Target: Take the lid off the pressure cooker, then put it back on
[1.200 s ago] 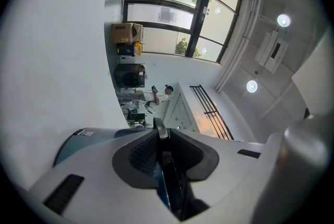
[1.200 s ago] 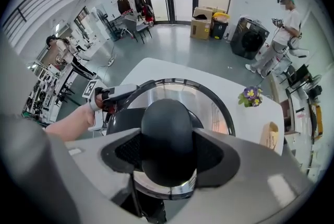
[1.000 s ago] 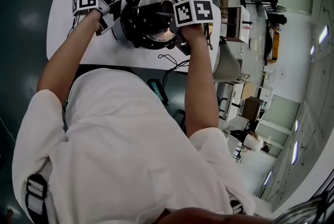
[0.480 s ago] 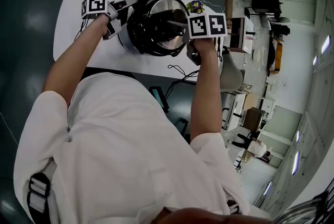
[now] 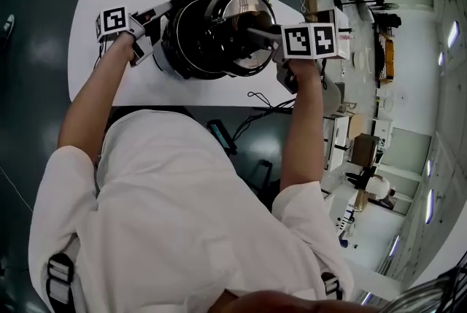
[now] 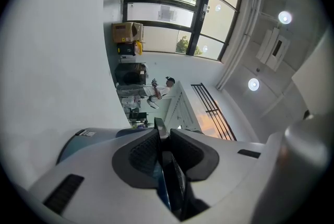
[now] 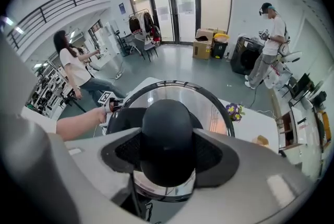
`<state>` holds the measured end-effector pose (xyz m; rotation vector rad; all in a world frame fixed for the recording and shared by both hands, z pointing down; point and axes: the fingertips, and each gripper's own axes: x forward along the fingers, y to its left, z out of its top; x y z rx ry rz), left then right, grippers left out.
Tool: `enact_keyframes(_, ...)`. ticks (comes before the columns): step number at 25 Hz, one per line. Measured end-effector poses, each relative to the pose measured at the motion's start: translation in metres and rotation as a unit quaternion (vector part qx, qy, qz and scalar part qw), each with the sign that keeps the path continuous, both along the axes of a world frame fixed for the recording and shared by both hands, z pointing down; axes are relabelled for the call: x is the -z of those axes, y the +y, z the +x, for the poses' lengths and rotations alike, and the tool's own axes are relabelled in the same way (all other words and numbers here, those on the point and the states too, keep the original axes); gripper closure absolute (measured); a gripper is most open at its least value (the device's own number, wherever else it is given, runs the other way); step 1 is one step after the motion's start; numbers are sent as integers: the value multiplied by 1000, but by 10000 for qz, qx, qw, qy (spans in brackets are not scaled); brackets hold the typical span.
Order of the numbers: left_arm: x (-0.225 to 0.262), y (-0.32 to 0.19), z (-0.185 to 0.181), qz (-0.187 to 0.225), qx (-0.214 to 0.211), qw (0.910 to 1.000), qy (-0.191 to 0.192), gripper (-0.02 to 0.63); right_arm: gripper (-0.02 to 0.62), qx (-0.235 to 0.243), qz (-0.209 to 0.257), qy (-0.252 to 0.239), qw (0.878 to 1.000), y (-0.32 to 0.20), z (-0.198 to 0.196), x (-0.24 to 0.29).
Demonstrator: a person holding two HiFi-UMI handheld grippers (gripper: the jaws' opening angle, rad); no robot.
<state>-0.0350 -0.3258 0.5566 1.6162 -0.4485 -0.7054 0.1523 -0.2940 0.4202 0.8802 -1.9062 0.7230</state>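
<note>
Claws, two: right claw clamped on knob of one lid, left claw pinching one handle of one cooker.

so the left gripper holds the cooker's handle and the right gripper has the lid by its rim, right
Not the rim: the right gripper is shut on the black knob at the middle of the lid, as the right gripper view shows. The left gripper does hold the cooker's handle.
</note>
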Motion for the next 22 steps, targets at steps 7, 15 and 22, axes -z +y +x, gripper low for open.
enact_keyframes(7, 14, 8, -7, -214, -186, 9995, -114, 528, 319, -275, 297, -149, 9991, 22, 54, 42)
enact_keyframes(15, -1, 1, -3, -319, -4, 9994, -143, 529, 319, -651, 289, -127, 9974, 36, 153, 30)
enact_keyframes(22, -1, 3, -6, -530, 152, 9970, -536, 534, 319, -1133, 295, 95, 9931, 44, 230, -2)
